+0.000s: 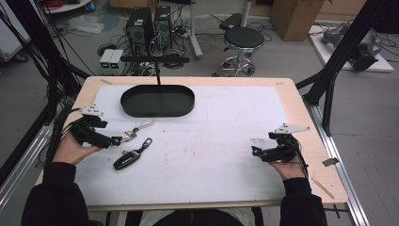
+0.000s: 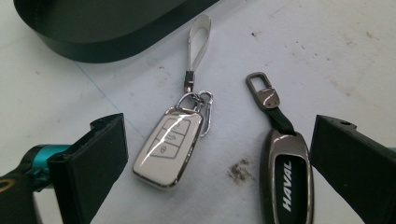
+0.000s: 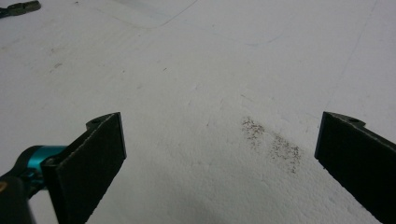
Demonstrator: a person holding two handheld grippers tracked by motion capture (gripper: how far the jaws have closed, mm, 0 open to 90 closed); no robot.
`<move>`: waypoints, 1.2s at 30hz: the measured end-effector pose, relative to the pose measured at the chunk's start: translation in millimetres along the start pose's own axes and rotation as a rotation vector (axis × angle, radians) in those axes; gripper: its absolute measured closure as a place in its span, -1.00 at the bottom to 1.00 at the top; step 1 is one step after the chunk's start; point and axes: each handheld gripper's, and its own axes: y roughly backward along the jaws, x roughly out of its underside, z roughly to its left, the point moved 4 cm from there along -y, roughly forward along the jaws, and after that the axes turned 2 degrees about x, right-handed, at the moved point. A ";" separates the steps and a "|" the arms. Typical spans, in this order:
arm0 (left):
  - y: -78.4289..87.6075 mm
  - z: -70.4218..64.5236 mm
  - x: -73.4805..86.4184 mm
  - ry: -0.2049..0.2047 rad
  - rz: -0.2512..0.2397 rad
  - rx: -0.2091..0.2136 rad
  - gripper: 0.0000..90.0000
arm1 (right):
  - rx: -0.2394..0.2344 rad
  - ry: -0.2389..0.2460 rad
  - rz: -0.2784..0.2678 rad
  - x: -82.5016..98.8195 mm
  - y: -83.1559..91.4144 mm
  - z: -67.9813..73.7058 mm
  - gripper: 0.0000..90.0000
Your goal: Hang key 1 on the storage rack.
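While the left gripper [image 2: 219, 154] gapes wide around the white key fob [image 2: 168, 147], the black key fob [image 2: 286, 179] lies at its 3 o'clock; right gripper [image 3: 219, 154] spread, empty

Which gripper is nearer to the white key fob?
Left. The left gripper has the white key fob between its open jaws; the right gripper hovers far away across the white mat.

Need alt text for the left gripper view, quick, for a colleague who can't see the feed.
The left tool, jaws open, looks down on two car key fobs lying on the white table cover: a white fob between the jaws and a dark fob marked HAVAL beside the right-hand jaw. The rim of a black oval tray crosses the top left.
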 end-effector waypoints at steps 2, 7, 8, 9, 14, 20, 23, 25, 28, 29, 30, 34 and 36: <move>-4.3 1.1 -5.2 -0.008 0.011 0.004 -0.89 | 0.001 -0.001 0.000 0.0 0.0 0.1 -0.98; -11.7 1.7 -18.8 -0.041 0.029 0.010 -0.86 | 0.004 -0.006 0.003 0.5 0.9 0.2 -0.98; -13.2 2.1 -21.2 -0.048 0.034 0.012 -0.86 | 0.003 -0.005 0.001 0.8 0.5 -0.2 -0.98; -15.0 2.4 -23.6 -0.054 0.041 0.012 -0.86 | 0.003 -0.007 0.002 1.0 0.5 -0.2 -0.98; -25.9 6.3 -30.8 -0.053 0.062 0.024 -0.86 | 0.004 -0.004 0.003 1.4 -0.1 0.1 -0.98; -43.1 10.3 -35.8 -0.044 0.107 0.039 -0.84 | 0.005 0.004 0.002 1.3 -1.9 -0.5 -0.98; -52.7 10.6 -40.1 -0.052 0.121 0.047 -0.83 | 0.006 0.001 0.010 1.6 -2.4 -0.4 -0.98; -59.0 10.6 -42.4 -0.052 0.131 0.062 -0.83 | 0.007 -0.002 0.012 1.7 -2.5 -0.4 -0.98; -67.5 12.7 -43.8 -0.049 0.153 0.069 -0.82 | 0.008 0.000 0.010 1.5 -2.7 -0.9 -0.98; -71.1 14.1 -43.9 -0.046 0.163 0.070 -0.82 | 0.008 -0.001 0.009 1.5 -2.7 -1.0 -0.98; -72.3 14.5 -44.0 -0.045 0.164 0.072 -0.80 | 0.008 0.000 0.009 1.5 -2.9 -1.3 -0.98; -82.5 14.8 -45.9 -0.049 0.182 0.096 -0.74 | 0.007 -0.001 0.013 1.7 -3.6 -1.1 -0.98; -88.0 14.8 -46.4 -0.049 0.192 0.110 -0.71 | 0.008 0.005 0.014 1.7 -4.2 -1.2 -0.98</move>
